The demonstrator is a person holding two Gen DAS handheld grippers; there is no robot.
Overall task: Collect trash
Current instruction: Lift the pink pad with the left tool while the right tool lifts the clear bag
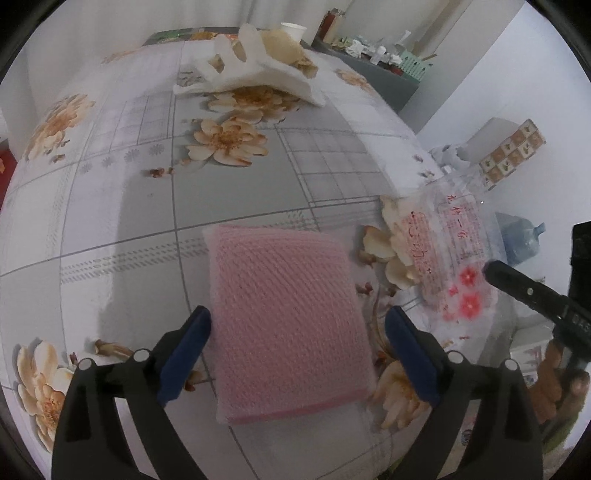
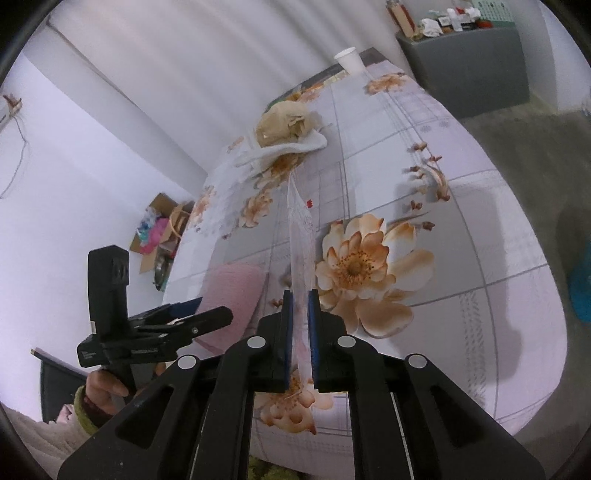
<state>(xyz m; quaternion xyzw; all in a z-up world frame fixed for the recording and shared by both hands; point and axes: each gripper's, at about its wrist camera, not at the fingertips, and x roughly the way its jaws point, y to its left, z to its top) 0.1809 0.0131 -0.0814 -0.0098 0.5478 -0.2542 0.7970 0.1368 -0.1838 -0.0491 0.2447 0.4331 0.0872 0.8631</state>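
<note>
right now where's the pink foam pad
In the left wrist view the pink foam pad lies on the floral tablecloth, between the open left tool.

On the floral tablecloth (image 1: 110,206) lie one pink foam net sleeve (image 1: 288,325), one clear plastic bag with red print (image 1: 454,254), one white foam sheet (image 1: 255,77), one crumpled brown paper wad (image 1: 284,46) and one white paper cup (image 1: 293,31).

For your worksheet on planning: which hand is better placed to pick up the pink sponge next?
Left. Its tool is open and straddles the pink sponge, which lies on the table. The right tool is busy, closed on a clear plastic bag.
</note>
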